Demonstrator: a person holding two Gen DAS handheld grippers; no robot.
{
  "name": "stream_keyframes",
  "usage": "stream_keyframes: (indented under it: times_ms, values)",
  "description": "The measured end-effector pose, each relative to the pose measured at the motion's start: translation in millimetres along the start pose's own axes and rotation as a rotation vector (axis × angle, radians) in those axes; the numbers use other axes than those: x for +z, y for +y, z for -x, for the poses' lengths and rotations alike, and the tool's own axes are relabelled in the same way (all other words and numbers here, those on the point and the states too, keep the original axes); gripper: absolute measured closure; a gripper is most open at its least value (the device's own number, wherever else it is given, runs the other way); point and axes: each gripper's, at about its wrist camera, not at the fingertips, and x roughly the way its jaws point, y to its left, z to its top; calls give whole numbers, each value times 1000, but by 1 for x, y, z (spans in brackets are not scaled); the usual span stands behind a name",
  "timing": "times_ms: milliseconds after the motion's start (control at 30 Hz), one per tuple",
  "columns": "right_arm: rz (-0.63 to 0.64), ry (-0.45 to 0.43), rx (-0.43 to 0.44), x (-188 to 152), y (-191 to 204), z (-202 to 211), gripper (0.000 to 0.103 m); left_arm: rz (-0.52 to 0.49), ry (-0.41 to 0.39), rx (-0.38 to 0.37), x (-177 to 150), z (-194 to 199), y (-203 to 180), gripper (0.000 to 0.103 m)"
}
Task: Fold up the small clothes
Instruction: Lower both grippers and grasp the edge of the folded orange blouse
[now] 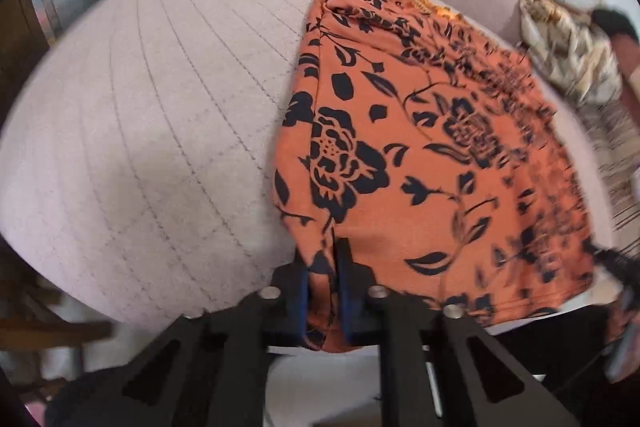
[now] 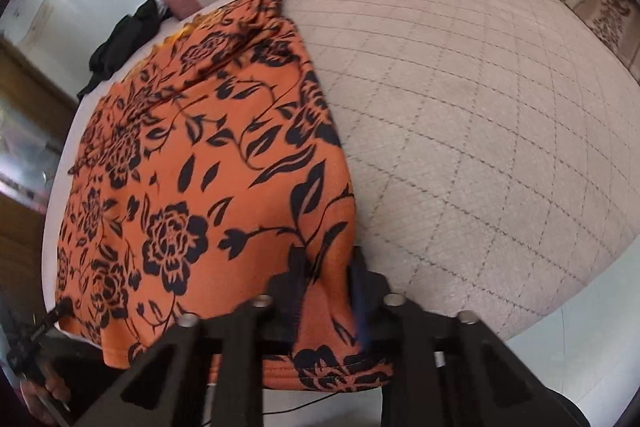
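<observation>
Clamping orange floral garment [image 1: 420, 147] at 6 o'clock: left gripper [image 1: 325, 267], right gripper [image 2: 326, 283], over quilted bed [image 1: 140, 147].

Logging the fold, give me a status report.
Left gripper and right gripper both shut on orange floral garment, near corners. Garment spread on quilted bed. Nothing blocking.

Orange black-floral garment [image 1: 420, 147], pale quilted cover [image 1: 160, 131]
</observation>
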Motion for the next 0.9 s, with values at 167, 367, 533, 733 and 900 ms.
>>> stream_keyframes:
  times_ms: [167,367,533,733,900]
  values:
    - [-7,-5,92,0,4,7,92,-42,-10,-12,1,4,-2,91]
    - [1,70,52,1,5,-3,65,-43,9,-18,-2,0,-2,54]
    - [109,47,69,-11,25,-4,40,-45,16,-42,-1,-1,-7,95]
    - [144,29,87,-8,31,6,92,-41,-12,-143,14,18,-6,95]
    - [106,-10,240,18,28,34,92,-50,-69,-230,55,53,-6,95]
